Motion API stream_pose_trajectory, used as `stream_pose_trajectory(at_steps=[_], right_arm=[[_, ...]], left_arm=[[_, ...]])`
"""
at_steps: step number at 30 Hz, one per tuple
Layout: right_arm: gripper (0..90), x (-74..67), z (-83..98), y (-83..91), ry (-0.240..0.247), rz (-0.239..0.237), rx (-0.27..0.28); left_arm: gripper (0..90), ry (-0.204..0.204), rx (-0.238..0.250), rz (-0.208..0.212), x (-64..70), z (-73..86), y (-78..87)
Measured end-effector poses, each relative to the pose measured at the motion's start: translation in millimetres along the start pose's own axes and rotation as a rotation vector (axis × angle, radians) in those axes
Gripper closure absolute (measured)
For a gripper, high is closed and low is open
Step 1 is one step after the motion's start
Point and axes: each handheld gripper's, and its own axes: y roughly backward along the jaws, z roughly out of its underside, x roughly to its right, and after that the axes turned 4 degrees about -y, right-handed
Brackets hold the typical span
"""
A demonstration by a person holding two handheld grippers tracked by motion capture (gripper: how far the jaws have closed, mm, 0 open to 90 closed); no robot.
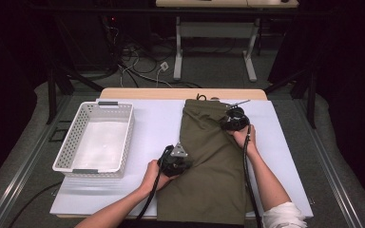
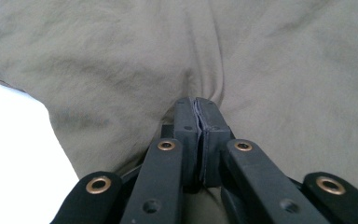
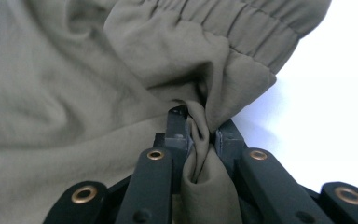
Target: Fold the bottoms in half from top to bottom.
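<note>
On the white table lie green pants, with the left gripper pinching the side edge and the right gripper bunching cloth near the waistband, probably to fold them.

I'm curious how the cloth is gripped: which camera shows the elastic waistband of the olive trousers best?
The right gripper view: the gathered waistband shows close, with cloth bunched between the right gripper jaws. The high view shows the whole olive trousers, waistband small. The left gripper view shows plain cloth pinched by the left gripper.
</note>
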Motion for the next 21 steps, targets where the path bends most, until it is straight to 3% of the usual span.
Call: stream_pose_trajectory(at_steps=[3,9,11,12,18,21], right_arm=[[72.1,0.5,-2.2,0.4,0.023,0.015,-0.013],[32.8,11.2,-12.8,-5.4,-0.053,-0.004,-0.014],[29.8,14.1,-16.8,-9.5,-0.088,-0.015,-0.015],[30.8,14.5,-18.1,-12.0,-0.095,-0.017,-0.018],[60.3,6.7,-20.6,-14.5,-0.049,0.062,-0.018],[77.1,5.1,-20.6,-14.5,-0.059,0.038,-0.019]], left_arm=[[87.6,0.001,0.001,0.007,-1.2,0.2,0.1],[87.7,0.001,0.001,0.008,-1.3,0.1,-0.1],[87.7,-0.003,-0.001,0.005,-0.9,-0.1,-0.1],[87.7,-0.002,-0.001,0.006,-1.0,-0.1,0.0],[87.7,-0.005,-0.001,0.003,-0.3,-0.2,-0.1],[87.7,-0.001,0.000,0.009,-1.4,0.1,0.0]])
